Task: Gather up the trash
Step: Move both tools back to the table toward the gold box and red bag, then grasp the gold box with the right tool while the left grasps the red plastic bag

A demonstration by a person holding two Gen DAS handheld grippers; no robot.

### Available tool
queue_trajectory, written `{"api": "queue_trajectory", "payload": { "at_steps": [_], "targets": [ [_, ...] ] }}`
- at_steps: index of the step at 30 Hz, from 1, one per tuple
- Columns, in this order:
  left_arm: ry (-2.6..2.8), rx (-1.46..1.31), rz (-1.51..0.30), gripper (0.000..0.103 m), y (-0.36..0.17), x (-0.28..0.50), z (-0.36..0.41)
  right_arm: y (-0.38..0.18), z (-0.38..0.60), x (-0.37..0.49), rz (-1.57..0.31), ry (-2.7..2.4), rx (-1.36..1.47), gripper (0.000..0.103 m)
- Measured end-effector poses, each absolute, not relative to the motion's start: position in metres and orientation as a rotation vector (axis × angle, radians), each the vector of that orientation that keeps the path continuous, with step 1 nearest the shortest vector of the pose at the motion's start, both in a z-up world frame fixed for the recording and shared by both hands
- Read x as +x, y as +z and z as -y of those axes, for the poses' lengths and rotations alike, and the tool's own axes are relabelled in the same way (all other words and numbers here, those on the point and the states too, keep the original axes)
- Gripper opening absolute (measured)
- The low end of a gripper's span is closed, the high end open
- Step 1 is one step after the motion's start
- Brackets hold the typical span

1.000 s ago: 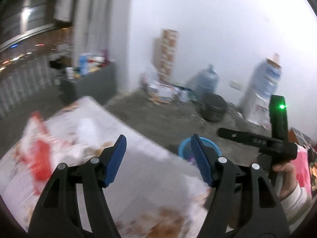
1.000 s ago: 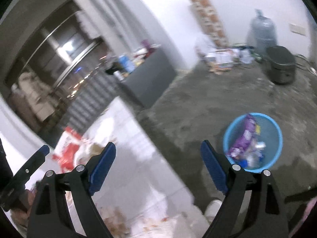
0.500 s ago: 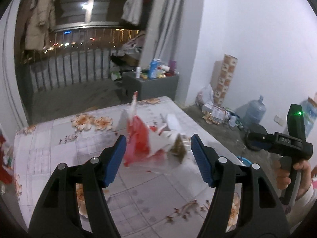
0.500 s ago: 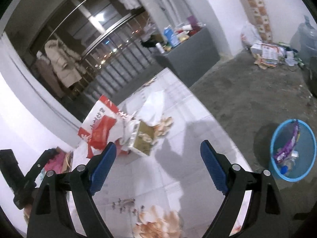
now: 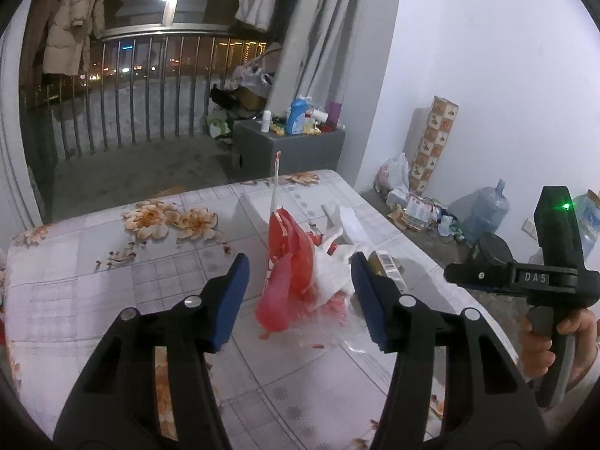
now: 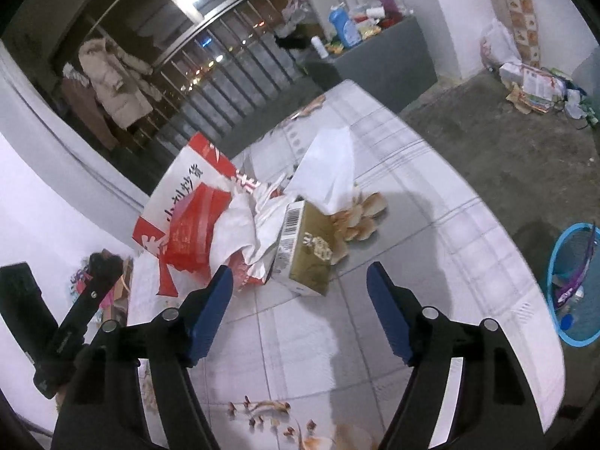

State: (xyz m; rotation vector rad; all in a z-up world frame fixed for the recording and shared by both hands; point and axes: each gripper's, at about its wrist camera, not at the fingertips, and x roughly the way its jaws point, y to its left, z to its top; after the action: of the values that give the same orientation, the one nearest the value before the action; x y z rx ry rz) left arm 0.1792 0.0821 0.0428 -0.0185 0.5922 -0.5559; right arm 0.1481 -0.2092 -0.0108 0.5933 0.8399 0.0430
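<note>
counter (image 5: 93, 300): floral tile-print cover, carries the trash pile; landmark for all below
red-and-white bag (image 6: 187, 217): biggest item in the pile, crumpled, on the counter's middle, printed side facing up
blue basket (image 6: 562, 262): on the floor off the counter's right edge, some wrappers already inside
white tissue (image 6: 330, 168): sticks up on the counter, touching the box's far end
olive box (image 6: 307, 247): lies on its side on the counter, barcode end visible, touching the bag's right side
left gripper (image 5: 298, 292): above the counter, aimed at the bag; jaws about half spread and closing, bag's red edge in the gap, pads not pressing it
right gripper (image 6: 300, 300): above the counter just short of the box; jaws wide but closing, nothing gripped
</note>
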Motion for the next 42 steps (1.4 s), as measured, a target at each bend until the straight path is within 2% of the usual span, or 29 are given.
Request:
{"api": "queue_trajectory", "payload": {
  "at_steps": [2,5,7,8,10,12,14,16,27,33,35,36,37,42],
  "targets": [
    [-0.556,-0.017,-0.603,0.051,0.037,0.19,-0.08,-0.015,0.202,0.162,-0.86,0.065,0.588,0.073],
    [-0.552,-0.016,-0.632,0.043,0.024,0.205,-0.075,-0.021,0.194,0.18,-0.88,0.072,0.566,0.072],
    [-0.543,-0.02,-0.66,0.03,0.015,0.214,-0.072,-0.027,0.192,0.191,-0.897,0.063,0.56,0.072],
    [-0.54,-0.027,-0.676,0.026,0.01,0.218,-0.07,-0.031,0.192,0.196,-0.907,0.059,0.562,0.069],
    [-0.539,-0.035,-0.698,0.011,0.003,0.222,-0.07,-0.038,0.192,0.204,-0.934,0.066,0.581,0.059],
    [-0.541,-0.047,-0.707,0.004,0.0,0.222,-0.071,-0.045,0.193,0.206,-0.953,0.087,0.624,0.042],
    [-0.547,-0.061,-0.718,0.001,-0.001,0.22,-0.074,-0.047,0.194,0.205,-0.96,0.094,0.639,0.03],
    [-0.553,-0.077,-0.729,0.0,-0.001,0.216,-0.078,-0.047,0.196,0.2,-0.957,0.106,0.657,0.025],
    [-0.692,-0.231,-0.849,0.0,0.003,0.155,-0.112,-0.044,0.188,0.141,-0.994,0.216,0.729,0.021],
    [-0.651,-0.375,-0.919,0.0,-0.013,0.12,-0.16,-0.052,0.195,0.1,-0.999,0.274,0.868,0.021],
    [-0.548,-0.368,-0.915,0.016,-0.019,0.111,-0.177,-0.057,0.199,0.096,-1.003,0.25,0.874,0.021],
    [-0.519,-0.365,-0.907,0.036,-0.018,0.108,-0.181,-0.059,0.202,0.095,-1.008,0.233,0.875,0.021],
    [-0.483,-0.362,-0.879,0.045,-0.015,0.103,-0.186,-0.06,0.203,0.095,-1.005,0.233,0.883,0.021],
    [-0.395,-0.296,-0.711,0.047,0.02,0.079,-0.196,-0.053,0.195,0.097,-0.995,0.208,0.823,0.022]
  ]
}}
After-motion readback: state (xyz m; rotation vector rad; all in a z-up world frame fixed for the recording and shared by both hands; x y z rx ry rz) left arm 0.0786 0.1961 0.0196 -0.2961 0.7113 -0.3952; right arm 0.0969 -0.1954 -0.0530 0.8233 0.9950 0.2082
